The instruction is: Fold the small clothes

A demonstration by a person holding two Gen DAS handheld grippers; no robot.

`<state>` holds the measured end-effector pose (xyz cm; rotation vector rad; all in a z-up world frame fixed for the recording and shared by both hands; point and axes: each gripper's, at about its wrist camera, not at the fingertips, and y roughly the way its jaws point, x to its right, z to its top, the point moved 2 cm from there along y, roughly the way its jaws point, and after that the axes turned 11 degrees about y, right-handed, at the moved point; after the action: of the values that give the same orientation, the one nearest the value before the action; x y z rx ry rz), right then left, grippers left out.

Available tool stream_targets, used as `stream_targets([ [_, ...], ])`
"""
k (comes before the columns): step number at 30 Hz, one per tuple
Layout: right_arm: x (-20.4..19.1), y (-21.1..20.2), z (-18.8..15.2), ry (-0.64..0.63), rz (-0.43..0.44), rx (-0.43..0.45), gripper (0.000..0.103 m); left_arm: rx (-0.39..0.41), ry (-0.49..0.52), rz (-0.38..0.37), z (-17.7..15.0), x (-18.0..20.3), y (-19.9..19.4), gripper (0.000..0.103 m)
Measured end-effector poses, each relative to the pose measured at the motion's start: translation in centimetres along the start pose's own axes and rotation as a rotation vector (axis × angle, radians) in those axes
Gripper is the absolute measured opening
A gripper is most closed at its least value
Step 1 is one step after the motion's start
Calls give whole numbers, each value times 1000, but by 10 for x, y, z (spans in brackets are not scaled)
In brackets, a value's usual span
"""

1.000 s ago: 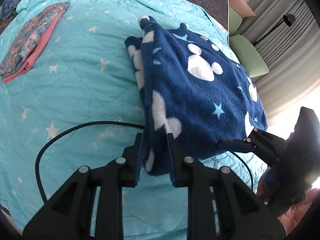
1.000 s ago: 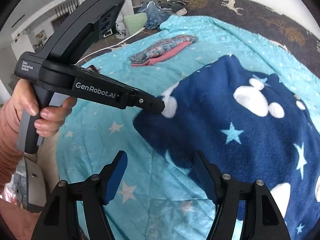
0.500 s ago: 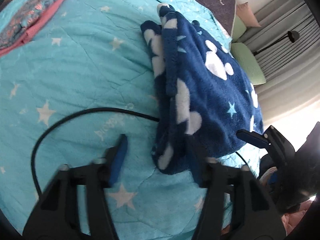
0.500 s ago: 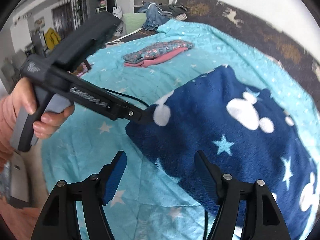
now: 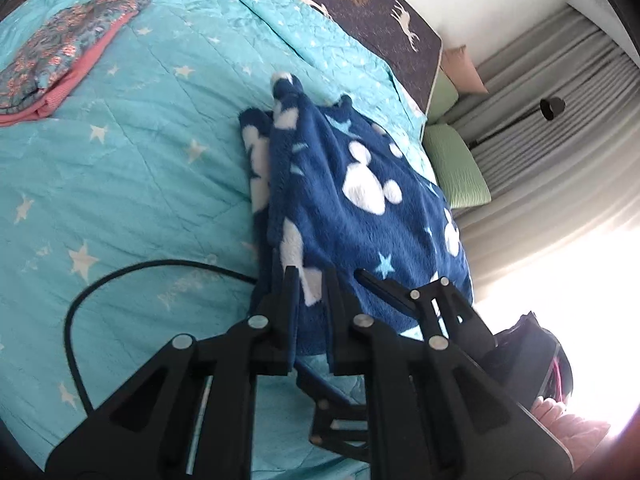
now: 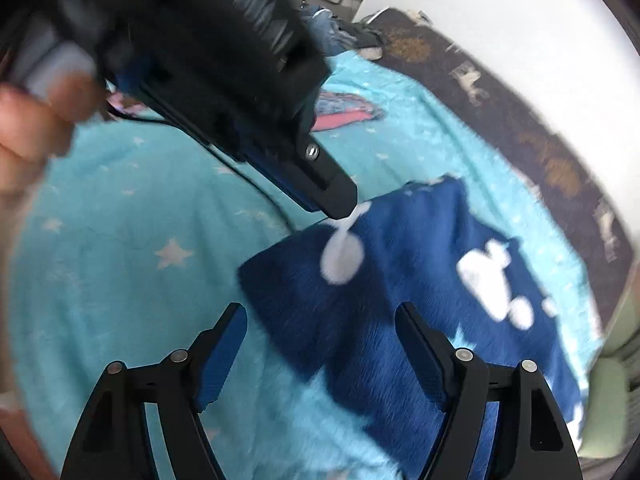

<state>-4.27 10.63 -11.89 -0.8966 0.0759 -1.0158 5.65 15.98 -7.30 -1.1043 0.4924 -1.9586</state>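
Since half a second before, the left claw (image 5: 310, 284) had been closing and now pinched the near edge of the blue fleece garment (image 5: 352, 204), which stretched away beyond its tips over the turquoise bedspread (image 5: 120, 168). In the right wrist view, the right claw (image 6: 320, 320) had been spreading and stood wide above the garment's near corner, unpinched, the left claw's tips just beyond.

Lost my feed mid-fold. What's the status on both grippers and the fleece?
Left gripper shut on navy fleece garment, near edge. Right gripper open, over its corner. Black cable lies alongside on the turquoise bedspread.
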Motion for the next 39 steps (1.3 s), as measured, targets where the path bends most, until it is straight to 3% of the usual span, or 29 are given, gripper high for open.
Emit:
stream_targets([
  [2,-1,6,3,8,-5,-8,70,19,-22,4,1,-7,-5,12],
  [4,-1,7,4,22,16,-19,56,46,-45,22,1,-15,-11,13],
  [6,-3,4,4,24,25,-12,52,62,-51,54,2,-23,-11,22],
  [7,-4,4,4,15,24,-12,51,68,-63,61,2,-28,-8,26],
  [9,-8,3,5,-15,30,-9,51,71,-91,54,5,-35,0,47],
  [11,-20,-5,2,-59,31,8,58,76,-104,41,14,-39,11,58],
  [12,-23,-8,0,-75,34,15,68,75,-99,35,19,-40,15,63],
  [15,-35,-3,-5,-124,-14,8,71,67,-68,41,40,-42,32,74],
  [19,-33,17,-7,-126,-76,-1,69,48,-98,80,60,-59,48,74],
  [20,-29,18,-6,-98,-61,-3,62,54,-117,78,63,-64,49,74],
  [21,-23,17,-4,-67,-50,-8,34,60,-128,73,63,-68,48,74],
  [22,-15,13,-1,-15,-22,-8,23,68,-136,64,64,-70,48,74],
  [24,5,1,5,87,60,8,19,83,-152,38,65,-75,45,74],
  [31,80,-26,3,477,339,23,17,70,-187,-36,72,-65,52,80],
  [39,83,-27,0,508,368,28,17,-9,-216,-64,86,-42,90,83],
])
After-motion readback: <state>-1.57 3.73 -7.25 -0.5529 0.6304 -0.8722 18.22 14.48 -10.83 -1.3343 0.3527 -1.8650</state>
